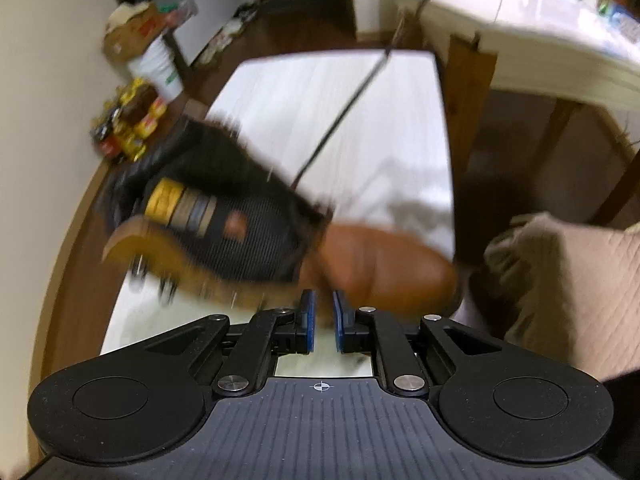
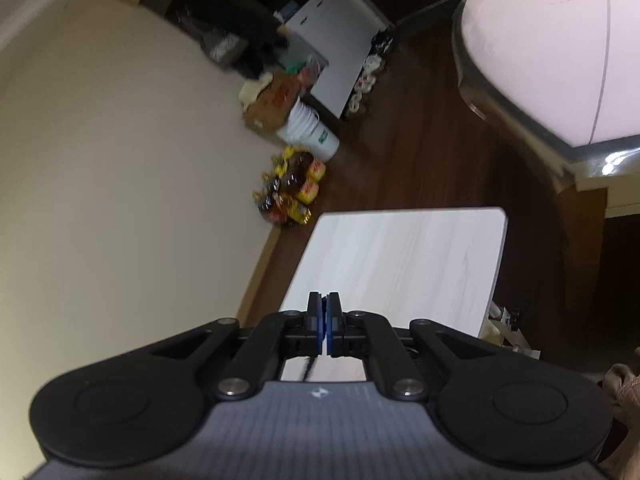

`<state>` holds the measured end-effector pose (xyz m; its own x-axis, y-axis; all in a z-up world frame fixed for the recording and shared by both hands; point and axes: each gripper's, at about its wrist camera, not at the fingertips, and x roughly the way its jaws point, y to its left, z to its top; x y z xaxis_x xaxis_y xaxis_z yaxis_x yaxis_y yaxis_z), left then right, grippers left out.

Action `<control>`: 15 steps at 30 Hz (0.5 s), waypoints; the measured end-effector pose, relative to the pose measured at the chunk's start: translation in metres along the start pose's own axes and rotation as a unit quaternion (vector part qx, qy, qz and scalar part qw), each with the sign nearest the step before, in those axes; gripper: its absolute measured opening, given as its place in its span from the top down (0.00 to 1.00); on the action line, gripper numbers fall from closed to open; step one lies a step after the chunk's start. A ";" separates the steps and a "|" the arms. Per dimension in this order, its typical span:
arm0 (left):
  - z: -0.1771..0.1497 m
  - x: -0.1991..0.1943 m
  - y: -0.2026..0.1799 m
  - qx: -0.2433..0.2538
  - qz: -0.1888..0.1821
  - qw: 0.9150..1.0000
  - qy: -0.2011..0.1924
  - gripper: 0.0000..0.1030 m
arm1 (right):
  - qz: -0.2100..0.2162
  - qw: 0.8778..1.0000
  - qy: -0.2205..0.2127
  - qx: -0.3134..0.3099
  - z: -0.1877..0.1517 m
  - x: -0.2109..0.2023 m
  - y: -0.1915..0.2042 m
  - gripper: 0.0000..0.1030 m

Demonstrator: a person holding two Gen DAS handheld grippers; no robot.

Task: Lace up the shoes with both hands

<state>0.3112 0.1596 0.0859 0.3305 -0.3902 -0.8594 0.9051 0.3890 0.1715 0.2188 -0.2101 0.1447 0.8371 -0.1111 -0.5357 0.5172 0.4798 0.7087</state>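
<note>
A brown leather boot with a black mesh tongue and a yellow label lies blurred on its side on the white table. Its toe points right. My left gripper hovers just in front of the boot's sole edge. It is open by a narrow gap, with nothing between the blue pads. A dark lace runs taut from the boot's eyelets up and away to the upper right. My right gripper is raised above the table and shut on the lace, which hangs below its pads. The boot is hidden in the right wrist view.
Bottles with yellow labels and a white bucket stand on the dark wooden floor by the wall. A large pale round table is at the upper right. A beige quilted cushion lies close to the white table's right edge.
</note>
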 end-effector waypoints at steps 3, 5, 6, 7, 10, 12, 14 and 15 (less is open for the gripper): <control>-0.005 -0.004 0.002 -0.001 0.011 1.000 0.006 0.89 | 0.034 0.999 0.016 0.017 -0.005 -0.010 0.006 0.98; -0.007 -0.005 0.001 0.000 0.017 1.000 0.007 0.89 | 0.039 0.999 0.013 0.010 -0.003 -0.018 0.012 0.98; -0.008 -0.005 -0.001 0.002 0.019 1.000 0.008 0.89 | 0.040 0.999 0.009 0.006 0.001 -0.021 0.015 0.98; -0.009 -0.005 -0.003 0.006 0.022 1.000 0.008 0.89 | 0.040 0.999 -0.016 -0.008 0.009 -0.035 0.023 0.98; -0.011 -0.007 -0.005 0.008 0.018 1.000 -0.003 0.89 | 0.026 0.996 -0.073 -0.034 0.027 -0.069 0.036 0.98; -0.012 -0.010 -0.007 0.011 0.011 1.000 -0.014 0.89 | 0.003 0.990 -0.128 -0.059 0.040 -0.102 0.048 0.98; -0.013 -0.015 -0.009 0.024 -0.002 0.999 -0.033 0.89 | -0.017 0.978 -0.190 -0.082 0.045 -0.148 0.064 0.98; -0.014 -0.016 -0.010 0.029 -0.006 0.999 -0.039 0.89 | -0.020 0.976 -0.201 -0.086 0.045 -0.157 0.068 0.98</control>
<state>0.2930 0.1734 0.0915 0.3372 -0.4600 -0.8214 0.9226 0.3351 0.1912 0.1304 -0.1991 0.2973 0.8369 -0.4491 -0.3130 0.5424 0.6029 0.5851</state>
